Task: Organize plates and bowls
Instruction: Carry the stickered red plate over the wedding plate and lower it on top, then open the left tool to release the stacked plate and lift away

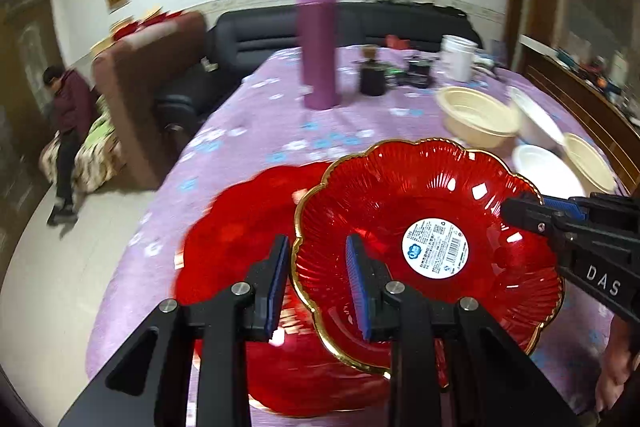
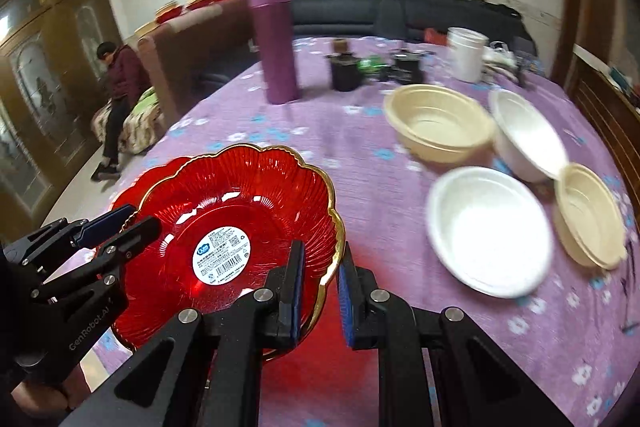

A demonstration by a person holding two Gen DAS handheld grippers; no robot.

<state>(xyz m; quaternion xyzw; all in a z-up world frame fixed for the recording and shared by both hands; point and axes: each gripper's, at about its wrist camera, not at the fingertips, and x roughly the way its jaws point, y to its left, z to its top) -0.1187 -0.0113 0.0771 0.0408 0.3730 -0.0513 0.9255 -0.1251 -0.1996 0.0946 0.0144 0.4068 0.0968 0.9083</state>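
Red scalloped gold-rimmed plastic plate (image 1: 424, 227), sticker in centre, held above second red plate (image 1: 240, 227) near front edge of purple floral tablecloth (image 1: 260, 123). Left gripper (image 1: 318, 287) clamps near rim; right gripper (image 2: 320, 291) clamps opposite rim. Risk: uneven pull between hands tilts plate, thin rim slips from pads, plate drops askew onto lower one. Cream and white bowls (image 2: 488, 231) toward right edge, unstacked.

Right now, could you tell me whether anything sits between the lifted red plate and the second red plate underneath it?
Nothing visible does. The red plate, held at opposite rims by the left hand-held gripper and right hand-held gripper, hangs partly over the second red plate.
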